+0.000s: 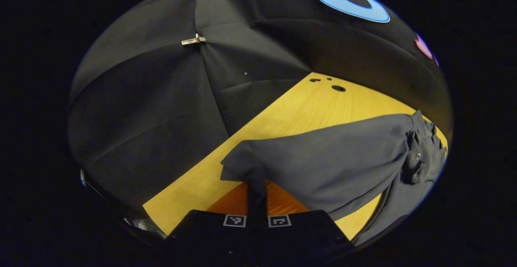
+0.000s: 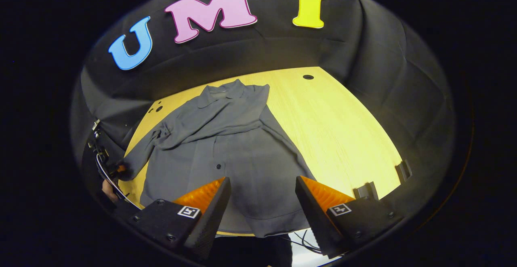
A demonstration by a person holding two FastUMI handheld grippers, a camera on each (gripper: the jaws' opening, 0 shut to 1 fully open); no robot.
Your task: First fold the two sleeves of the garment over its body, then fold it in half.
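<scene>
A grey shirt (image 2: 226, 154) lies flat on the yellow table (image 2: 335, 125), collar toward the far wall, hem toward me. One sleeve (image 2: 230, 127) is already folded across the chest. The other sleeve (image 1: 323, 162) stretches out to the side, and my left gripper (image 1: 257, 202) pinches its cuff (image 1: 242, 166) between both fingers, lifting the cloth just off the table so it runs from my fingers back to the shirt's body. In the right gripper view that gripper (image 2: 115, 170) sits at the table's left edge, with the sleeve end in it. My right gripper (image 2: 262, 194) hovers above the hem, jaws spread wide, holding nothing; the hem lies between and below its fingers.
</scene>
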